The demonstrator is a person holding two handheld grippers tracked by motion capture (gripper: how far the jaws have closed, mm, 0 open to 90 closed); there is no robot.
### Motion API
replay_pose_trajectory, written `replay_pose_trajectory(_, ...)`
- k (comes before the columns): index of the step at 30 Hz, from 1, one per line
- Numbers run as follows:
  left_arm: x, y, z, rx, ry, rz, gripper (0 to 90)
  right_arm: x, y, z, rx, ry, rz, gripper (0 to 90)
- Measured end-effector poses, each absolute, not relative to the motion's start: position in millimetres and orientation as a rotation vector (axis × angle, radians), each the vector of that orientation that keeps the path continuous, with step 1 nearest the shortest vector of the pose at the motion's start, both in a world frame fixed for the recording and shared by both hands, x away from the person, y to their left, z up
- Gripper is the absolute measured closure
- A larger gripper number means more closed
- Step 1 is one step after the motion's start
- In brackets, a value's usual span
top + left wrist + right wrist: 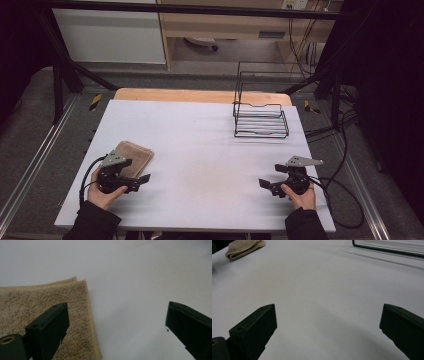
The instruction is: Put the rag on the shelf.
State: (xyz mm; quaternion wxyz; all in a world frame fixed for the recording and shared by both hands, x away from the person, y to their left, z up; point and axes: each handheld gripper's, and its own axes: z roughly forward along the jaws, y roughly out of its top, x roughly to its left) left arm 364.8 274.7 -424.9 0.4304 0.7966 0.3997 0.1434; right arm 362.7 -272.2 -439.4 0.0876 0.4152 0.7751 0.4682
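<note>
Cloth: folded tan terry towel [136, 156], near the table's [200, 130] left edge.
Nearer tongs: left gripper [141, 180], jaws spread, one apparently over its edge.
Right gripper [267, 184]: jaws apart, empty, well away.

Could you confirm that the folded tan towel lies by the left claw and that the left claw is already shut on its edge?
Not quite. The towel does lie by the left claw, but that claw is open. In the left gripper view its jaws stand wide apart: one hangs over the towel near its edge, the other over the bare white table. Nothing is gripped.
</note>
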Motion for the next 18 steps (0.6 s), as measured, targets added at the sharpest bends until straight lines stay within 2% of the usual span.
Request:
replay_pose_trajectory(13, 363.6, 272.6, -422.8, 2.015, 1.009, 0.355, 4.7, 362.3, -271.5, -440.0, 1.23, 2.319, 1.386, 1.6)
replay_pose_trajectory(18, 363.3, 278.0, -421.8, 2.042, 1.039, 0.39, 9.0, 361.7, -271.4, -439.7, 1.231, 2.315, 1.381, 1.6)
